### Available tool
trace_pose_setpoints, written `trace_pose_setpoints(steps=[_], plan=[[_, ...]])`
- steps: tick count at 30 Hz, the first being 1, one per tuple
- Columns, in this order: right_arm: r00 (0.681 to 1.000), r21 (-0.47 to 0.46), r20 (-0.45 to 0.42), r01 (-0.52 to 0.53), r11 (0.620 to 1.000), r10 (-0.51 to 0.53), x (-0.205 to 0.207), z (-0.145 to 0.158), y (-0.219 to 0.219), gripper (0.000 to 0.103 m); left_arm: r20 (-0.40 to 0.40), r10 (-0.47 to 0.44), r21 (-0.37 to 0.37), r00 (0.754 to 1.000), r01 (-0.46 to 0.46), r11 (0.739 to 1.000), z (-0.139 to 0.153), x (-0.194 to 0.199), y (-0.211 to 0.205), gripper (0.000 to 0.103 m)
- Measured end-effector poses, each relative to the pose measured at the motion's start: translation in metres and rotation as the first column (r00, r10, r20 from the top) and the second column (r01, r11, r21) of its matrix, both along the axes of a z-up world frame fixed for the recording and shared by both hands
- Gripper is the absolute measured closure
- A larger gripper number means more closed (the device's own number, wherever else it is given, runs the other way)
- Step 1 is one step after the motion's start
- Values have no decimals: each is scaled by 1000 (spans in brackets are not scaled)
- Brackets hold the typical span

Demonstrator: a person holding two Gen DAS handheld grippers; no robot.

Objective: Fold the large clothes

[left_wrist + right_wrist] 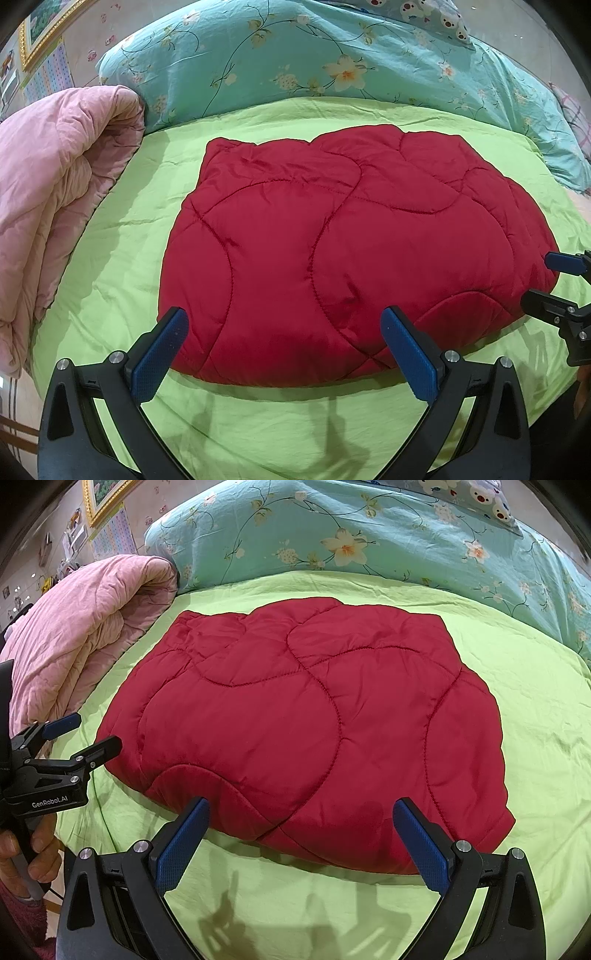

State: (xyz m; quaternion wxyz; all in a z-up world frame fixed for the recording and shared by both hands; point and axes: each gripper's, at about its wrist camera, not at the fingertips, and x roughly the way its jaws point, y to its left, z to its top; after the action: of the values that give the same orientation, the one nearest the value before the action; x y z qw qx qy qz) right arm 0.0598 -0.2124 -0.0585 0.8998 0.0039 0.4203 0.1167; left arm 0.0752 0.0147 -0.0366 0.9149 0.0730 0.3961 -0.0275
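A red quilted garment (332, 236) (303, 720) lies folded into a compact puffy bundle in the middle of a lime green bed sheet (122, 229) (535, 701). My left gripper (284, 321) hovers open just short of the bundle's near edge, nothing between its blue pads. My right gripper (303, 808) is also open at the near edge, a little to the right of the left one, and holds nothing. The right gripper (543, 280) shows at the right margin of the left wrist view. At the left of the right wrist view is the left gripper (99, 731), held by a hand (37, 853).
A folded pink quilt (55, 192) (88, 635) lies along the left side of the bed. A teal floral duvet (295, 55) (369, 535) is piled across the far end, with a cartoon-print pillow (436, 14) on top. A framed picture (40, 29) hangs on the wall at far left.
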Motion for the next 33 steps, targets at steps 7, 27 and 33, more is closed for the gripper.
trace_pose_setpoints(steps=[7, 27, 33], plan=[[1000, 0, 1, -2, 1000, 2, 0, 2, 1, 3, 1, 1, 0, 1000, -1, 1000, 0, 0, 0, 0], [1000, -2, 7, -2, 1000, 2, 0, 7, 1, 3, 7, 0, 0, 1000, 0, 1000, 6, 0, -4, 0], [1000, -2, 8, -3, 1000, 3, 0, 8, 1, 3, 13, 2, 2, 1000, -2, 1000, 7, 0, -3, 0]])
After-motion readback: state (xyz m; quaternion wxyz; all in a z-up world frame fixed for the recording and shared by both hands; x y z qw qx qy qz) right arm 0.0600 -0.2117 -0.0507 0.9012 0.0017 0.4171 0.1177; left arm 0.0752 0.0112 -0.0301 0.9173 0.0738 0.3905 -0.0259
